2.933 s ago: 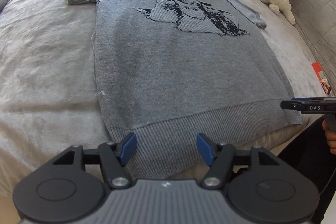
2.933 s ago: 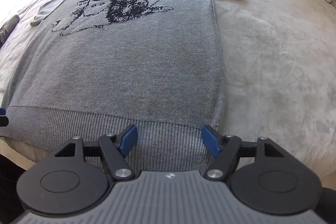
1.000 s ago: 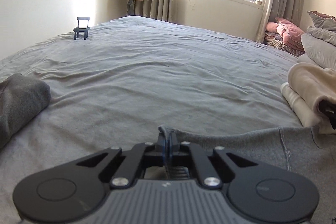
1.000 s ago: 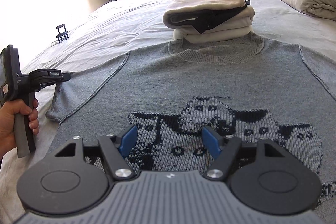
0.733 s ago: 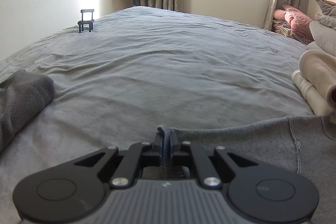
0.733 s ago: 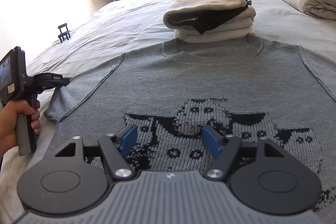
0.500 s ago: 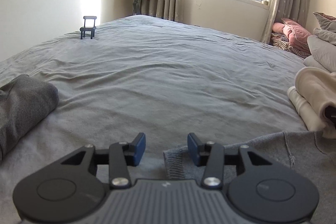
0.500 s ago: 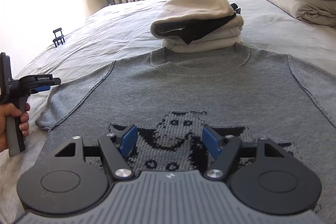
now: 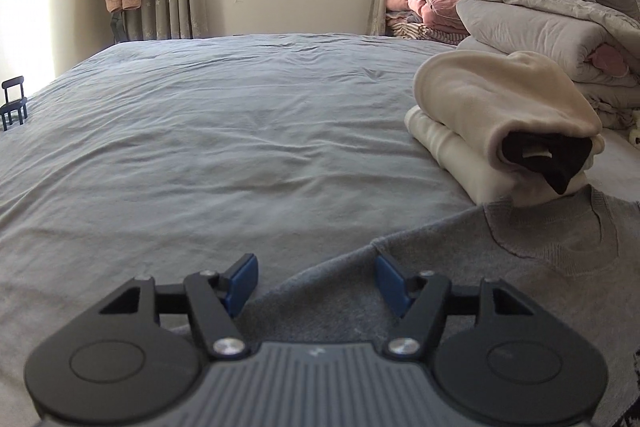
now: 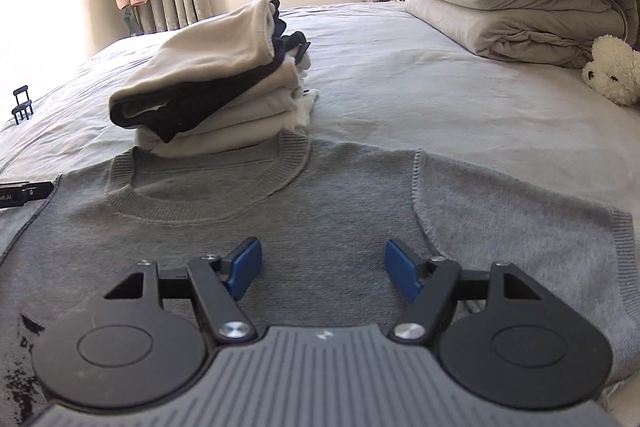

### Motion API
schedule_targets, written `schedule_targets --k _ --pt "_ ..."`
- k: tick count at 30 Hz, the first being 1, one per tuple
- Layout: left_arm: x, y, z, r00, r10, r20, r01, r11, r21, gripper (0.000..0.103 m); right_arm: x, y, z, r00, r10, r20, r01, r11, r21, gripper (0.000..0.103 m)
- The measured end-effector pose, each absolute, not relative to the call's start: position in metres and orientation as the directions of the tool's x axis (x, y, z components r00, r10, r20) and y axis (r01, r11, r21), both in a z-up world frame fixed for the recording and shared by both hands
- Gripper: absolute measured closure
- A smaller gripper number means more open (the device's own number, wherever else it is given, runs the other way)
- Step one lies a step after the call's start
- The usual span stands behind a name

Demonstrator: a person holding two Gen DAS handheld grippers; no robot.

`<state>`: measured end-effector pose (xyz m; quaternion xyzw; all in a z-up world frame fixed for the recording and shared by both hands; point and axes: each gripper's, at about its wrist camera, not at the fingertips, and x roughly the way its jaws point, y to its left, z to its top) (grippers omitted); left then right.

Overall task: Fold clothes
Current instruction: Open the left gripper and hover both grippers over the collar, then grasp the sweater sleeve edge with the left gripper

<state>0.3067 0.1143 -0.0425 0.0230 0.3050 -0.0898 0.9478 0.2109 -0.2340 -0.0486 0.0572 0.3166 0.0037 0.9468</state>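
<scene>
The left gripper (image 9: 315,281) and the right gripper (image 10: 323,269) look alike: black linkage arms with silver screws, tipped by blue pads (image 10: 244,267). Behind each sits a ribbed grey body flanked by two round black discs.

Both jaws stand wide apart and hold nothing: the left hand-held gripper (image 9: 316,277) points forward and level, and the right hand-held gripper (image 10: 323,267) does likewise.

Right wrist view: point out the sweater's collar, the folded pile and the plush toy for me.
sweater's collar (image 10: 208,205): right wrist view, on the ribbed front band.
folded pile (image 10: 224,75): right wrist view, on the cream top layer.
plush toy (image 10: 612,69): right wrist view, on its white head.
</scene>
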Motion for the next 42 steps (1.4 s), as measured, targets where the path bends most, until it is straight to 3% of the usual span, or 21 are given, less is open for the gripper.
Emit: schedule_targets --k 2,4,5,6,8,11,13,19,21,23,28,34,38,42 --pt "0.311 0.108 -0.044 0.793 -0.159 -0.589 0.190 0.982 -0.009 0.038 0.214 -0.238 -0.051 0.803 0.046 -0.594 0.026 0.993 0.113 0.029" --pt "0.313 0.107 -0.043 0.784 -0.178 -0.594 0.199 0.980 -0.031 0.048 0.215 -0.239 -0.052 0.807 0.053 -0.589 0.020 0.993 0.117 0.028" --pt "0.314 0.107 -0.042 0.780 -0.187 -0.597 0.203 0.978 -0.041 0.068 0.216 -0.238 -0.052 0.807 0.051 -0.588 0.018 0.994 0.111 0.028" --pt "0.314 0.103 -0.042 0.778 -0.184 -0.601 0.210 0.977 -0.027 0.103 0.216 -0.237 -0.052 0.808 0.048 -0.588 0.017 0.994 0.105 0.027" --pt "0.313 0.096 -0.042 0.774 -0.176 -0.608 0.222 0.975 0.001 0.102 0.217 -0.235 -0.052 0.808 0.044 -0.587 0.018 0.995 0.099 0.027" --pt "0.312 0.086 -0.045 0.809 -0.051 -0.586 0.148 0.982 0.119 0.103 0.217 -0.236 -0.052 0.808 0.043 -0.587 0.020 0.995 0.100 0.027" --pt "0.320 0.093 -0.048 0.802 0.014 -0.597 0.058 0.993 0.102 0.102 0.216 -0.237 -0.052 0.808 0.044 -0.588 0.020 0.995 0.103 0.027" --pt "0.322 0.095 -0.043 0.786 0.026 -0.618 0.038 0.995 0.090 0.099 0.208 -0.234 -0.049 0.801 0.055 -0.596 0.016 0.993 0.114 0.027" --pt "0.318 0.104 -0.036 0.775 0.019 -0.632 0.024 0.998 0.059 0.088 0.204 -0.232 -0.047 0.798 0.062 -0.600 0.014 0.993 0.121 0.027" --pt "0.313 0.111 -0.030 0.770 0.028 -0.638 0.009 0.998 0.055 0.069 0.199 -0.231 -0.046 0.794 0.069 -0.603 0.011 0.992 0.128 0.027" --pt "0.286 0.126 -0.020 0.776 0.036 -0.630 0.020 0.996 0.082 0.060 0.188 -0.227 -0.042 0.786 0.086 -0.612 0.004 0.989 0.145 0.027" --pt "0.247 0.151 -0.031 0.754 0.079 -0.652 0.035 0.987 0.159 0.058 0.163 -0.222 -0.033 0.775 0.110 -0.622 -0.008 0.986 0.166 0.027" --pt "0.228 0.196 -0.035 0.759 0.149 -0.634 -0.088 0.988 0.127 0.047 0.146 -0.225 -0.025 0.773 0.111 -0.625 -0.017 0.988 0.154 0.027" --pt "0.219 0.230 -0.028 0.733 0.174 -0.658 -0.221 0.975 0.012 0.047 0.134 -0.230 -0.018 0.777 0.105 -0.621 -0.010 0.988 0.154 0.027"
